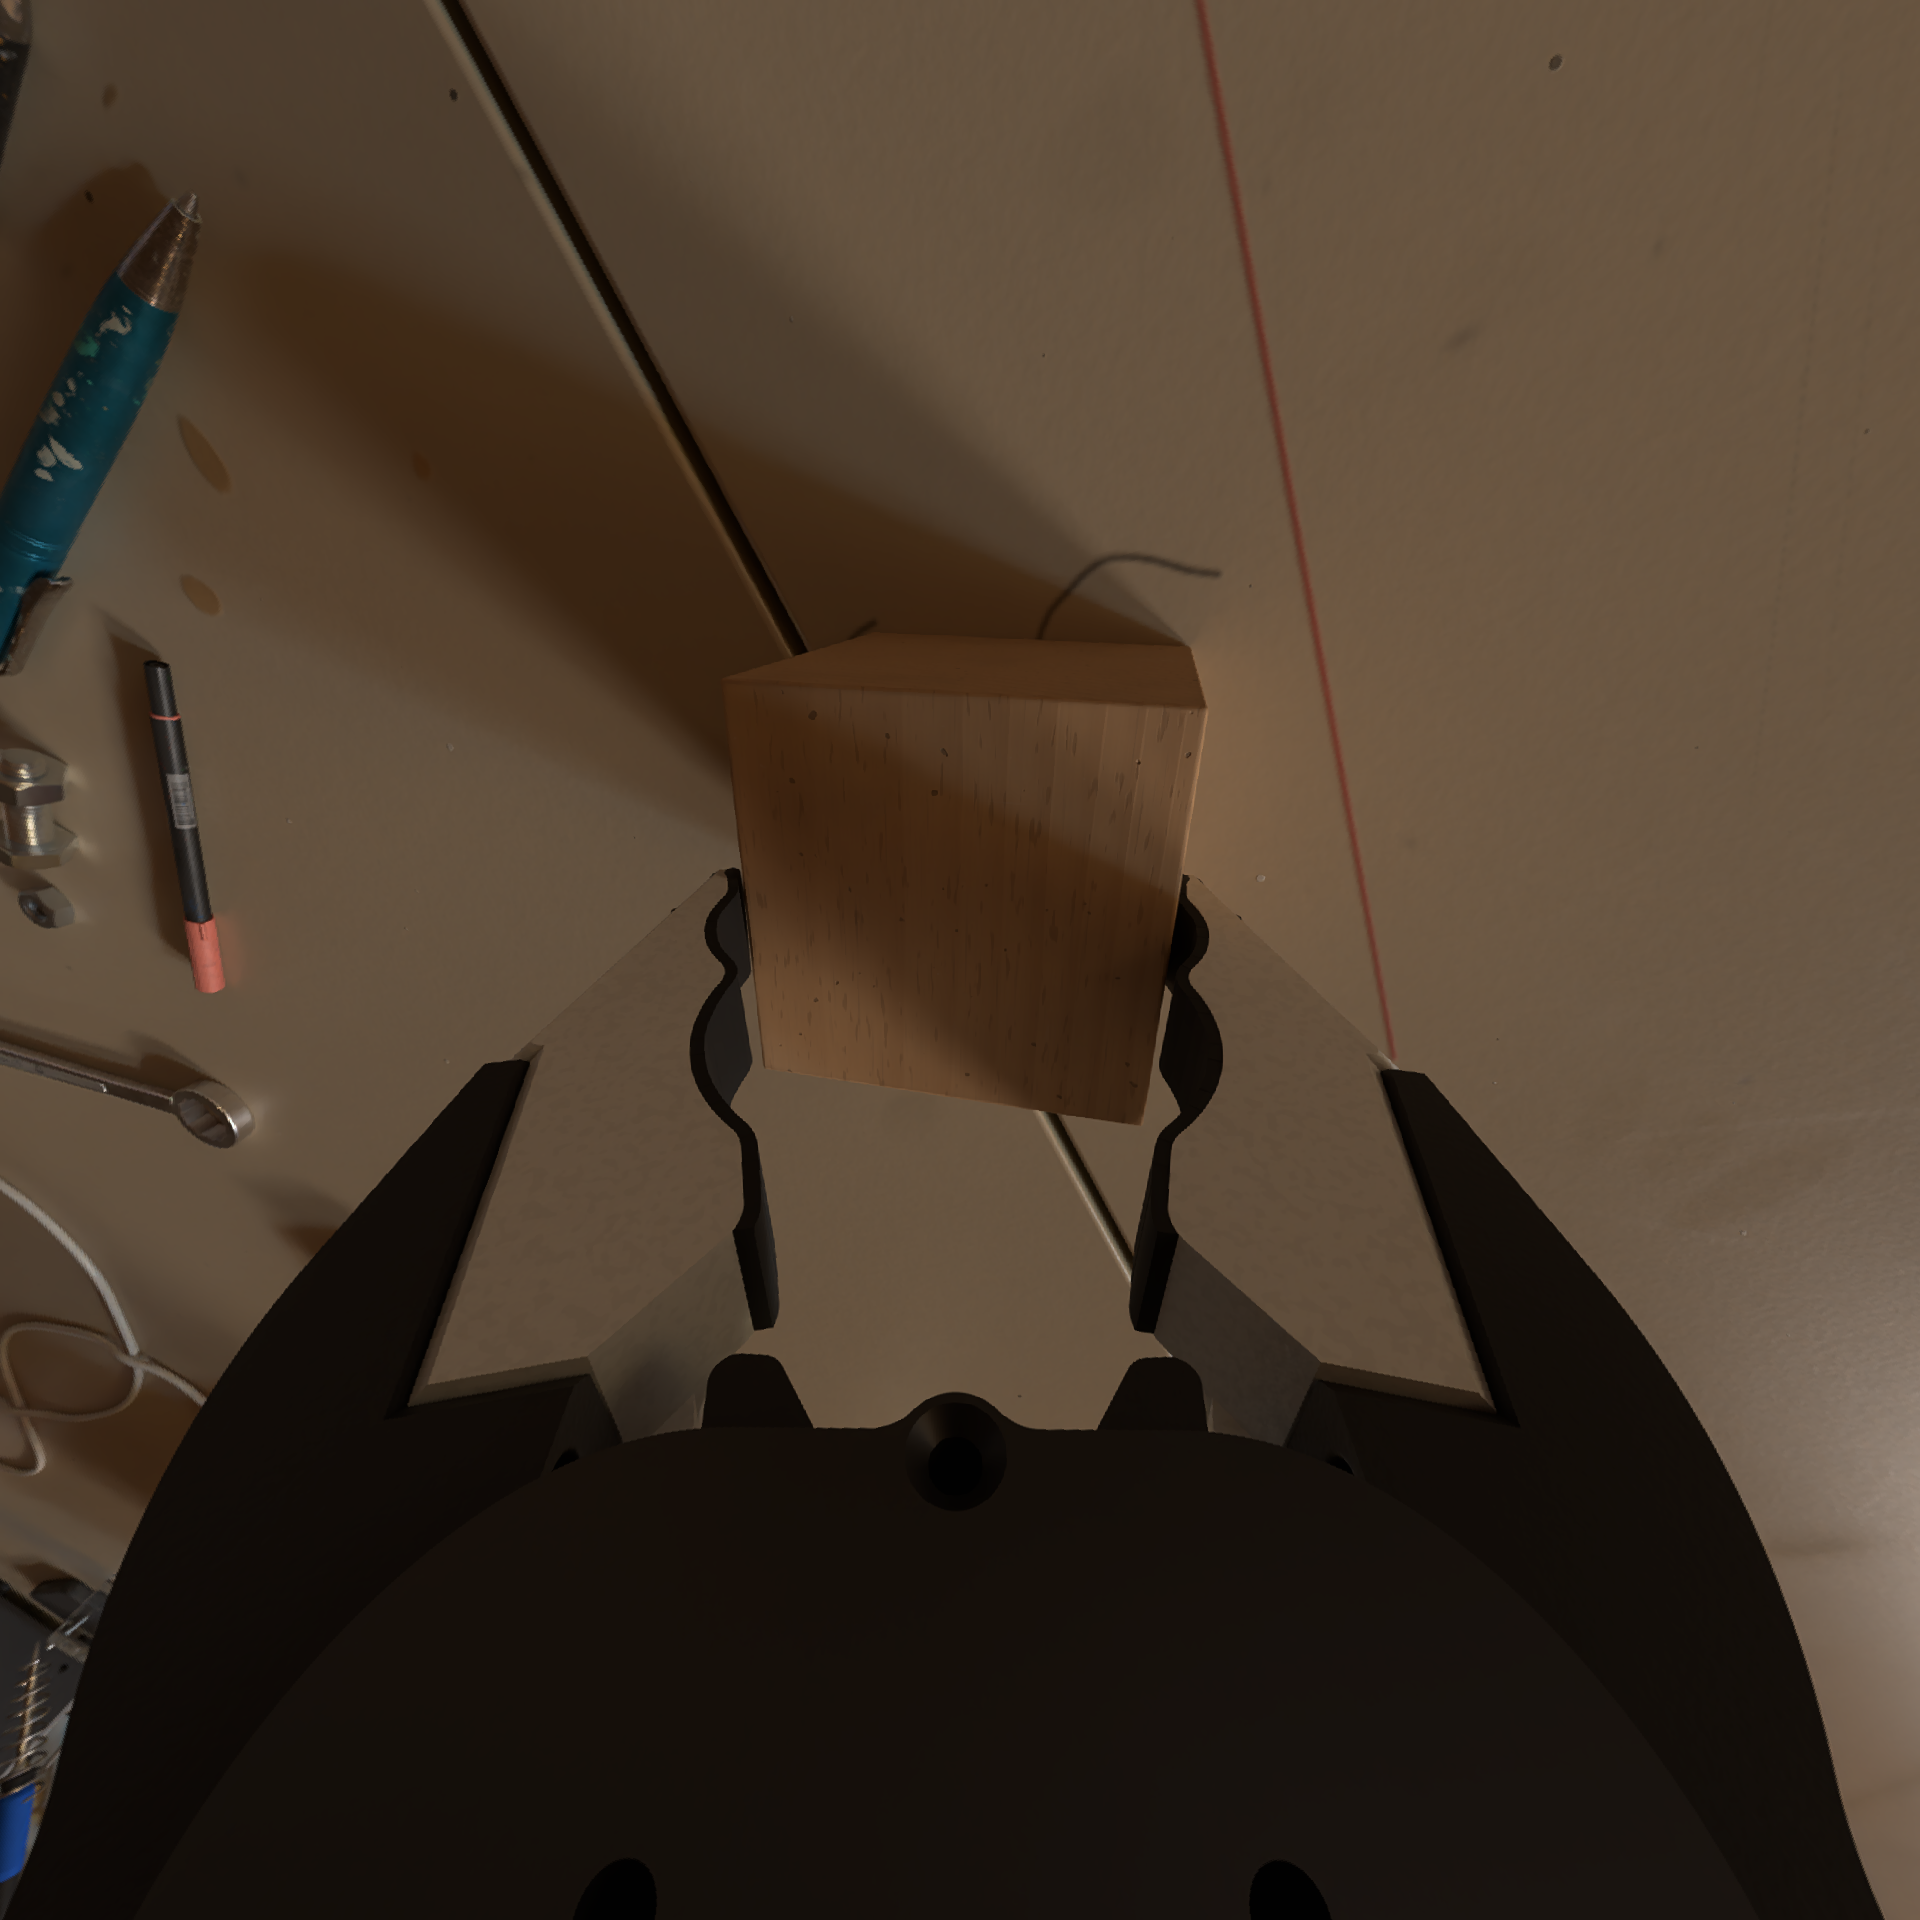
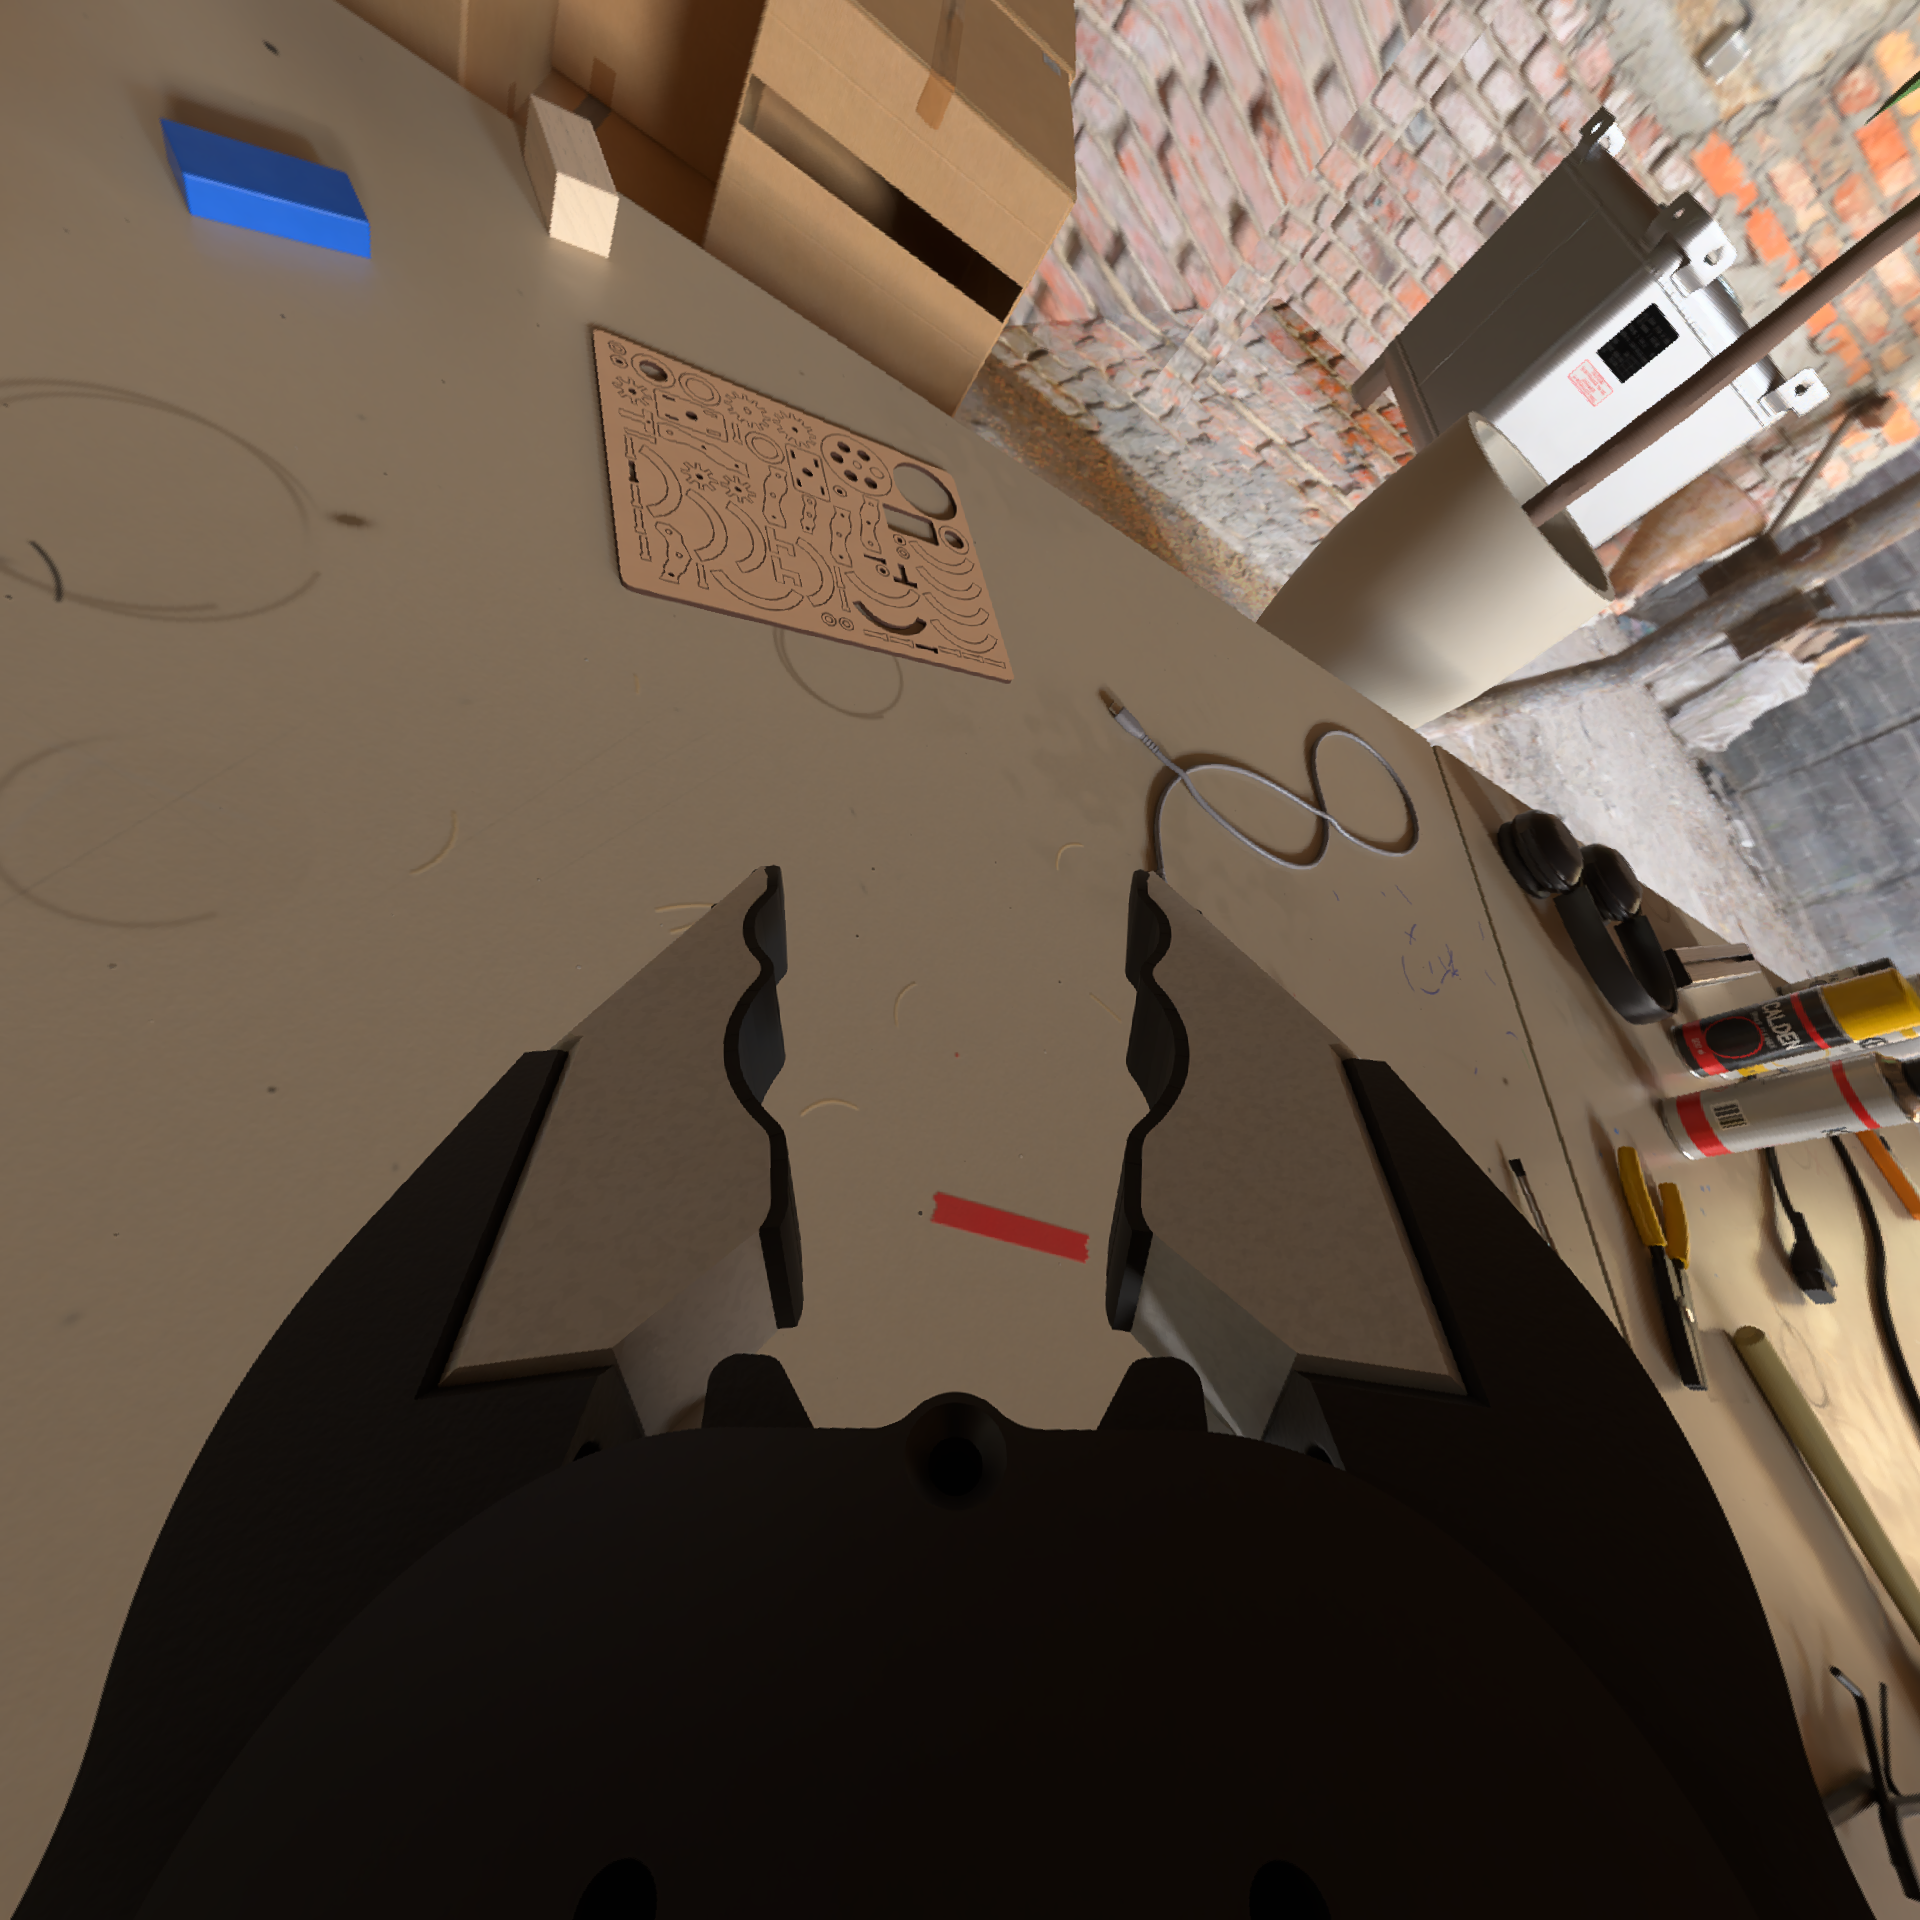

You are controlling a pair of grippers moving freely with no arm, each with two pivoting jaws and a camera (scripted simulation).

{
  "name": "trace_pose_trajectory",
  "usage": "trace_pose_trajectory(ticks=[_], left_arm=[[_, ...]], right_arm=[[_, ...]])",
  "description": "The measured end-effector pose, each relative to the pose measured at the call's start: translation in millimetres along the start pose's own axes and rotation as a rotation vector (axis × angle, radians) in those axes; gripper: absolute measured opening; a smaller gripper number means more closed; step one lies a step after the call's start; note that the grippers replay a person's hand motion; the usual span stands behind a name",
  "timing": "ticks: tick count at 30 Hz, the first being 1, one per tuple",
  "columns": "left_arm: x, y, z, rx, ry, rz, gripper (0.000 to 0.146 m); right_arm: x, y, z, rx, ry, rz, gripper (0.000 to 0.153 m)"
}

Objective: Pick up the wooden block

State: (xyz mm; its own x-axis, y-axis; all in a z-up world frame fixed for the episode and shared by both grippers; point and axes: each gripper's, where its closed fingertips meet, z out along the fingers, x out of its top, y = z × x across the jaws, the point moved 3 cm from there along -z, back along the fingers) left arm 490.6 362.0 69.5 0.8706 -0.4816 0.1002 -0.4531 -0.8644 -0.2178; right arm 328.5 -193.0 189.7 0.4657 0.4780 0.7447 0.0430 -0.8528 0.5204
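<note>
The left tongs [image 1: 961, 894] are pointing steeply down at the tabletop [image 1: 1558, 520], their jaws spread to the block's width and pressing on both sides of the block [image 1: 966, 883], gripping it near their tips over a dark seam. The right tongs [image 2: 956, 894] are tilting down over the tabletop [image 2: 312, 831], standing wide apart and holding nothing, with red tape [image 2: 1010, 1226] lying between them.

The block [image 1: 961, 883] is a light wooden cube with fine dark grain lines. It sits between the two fingers [image 1: 727, 997] of the left gripper [image 1: 961, 935], and each side touches a finger. Part of its top is in shadow.
</note>
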Motion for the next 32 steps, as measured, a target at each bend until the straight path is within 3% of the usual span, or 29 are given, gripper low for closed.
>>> trace_pose_trajectory(ticks=[12,24,32], left_arm=[[-2.5,2.5,-0.9,0.009,-0.026,0.083,0.081],[-12.5,12.1,-24.0,-0.010,0.000,0.129,0.081],[5.3,13.3,-7.0,-0.035,0.036,0.108,0.081]], right_arm=[[-1.0,-7.5,4.5,0.013,-0.018,-0.027,0.066],[-4.6,-17.3,11.8,0.031,-0.053,-0.064,0.066],[-9.1,-22.9,17.1,0.047,-0.085,-0.079,0.066]])
